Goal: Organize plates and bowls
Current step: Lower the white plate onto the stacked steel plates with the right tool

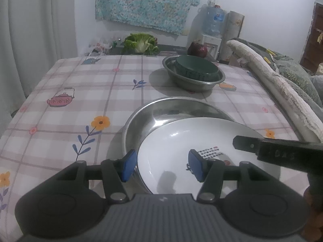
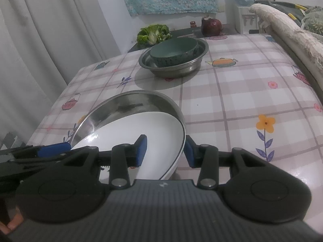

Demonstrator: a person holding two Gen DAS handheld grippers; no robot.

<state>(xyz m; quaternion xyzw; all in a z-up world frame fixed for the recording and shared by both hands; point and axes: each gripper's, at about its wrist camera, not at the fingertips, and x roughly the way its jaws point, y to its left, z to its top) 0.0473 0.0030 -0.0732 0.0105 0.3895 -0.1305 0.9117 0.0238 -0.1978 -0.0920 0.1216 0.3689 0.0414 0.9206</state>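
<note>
far back on the table (image 1: 84, 84) a green bowl (image 1: 196, 66) already sits inside a steel bowl (image 1: 193, 80), so that pair looks done. close by, a white plate (image 1: 191, 141) lies tilted in a steel pan (image 1: 161, 111), with its near edge up on the pan's rim, so this one is not put down flat yet. no other plates or bowls show on the table, so this may be the last job left. the left gripper (image 1: 162, 165) has its fingers (image 1: 127, 165) about half open, one on each side of the plate's left edge and the pan's rim. one pad is outside the rim and one is over the white part. i do not see them pinch, so i think they hold nothing. the right gripper (image 2: 165, 151) has its fingers (image 2: 141, 151) a bit less open, and the plate's right edge runs between them. the outer pad looks very near the edge, maybe touching, but the view is too bent to tell if it grips. the plate still needs to slide down flat in the pan, and then both grippers can let go.
</note>
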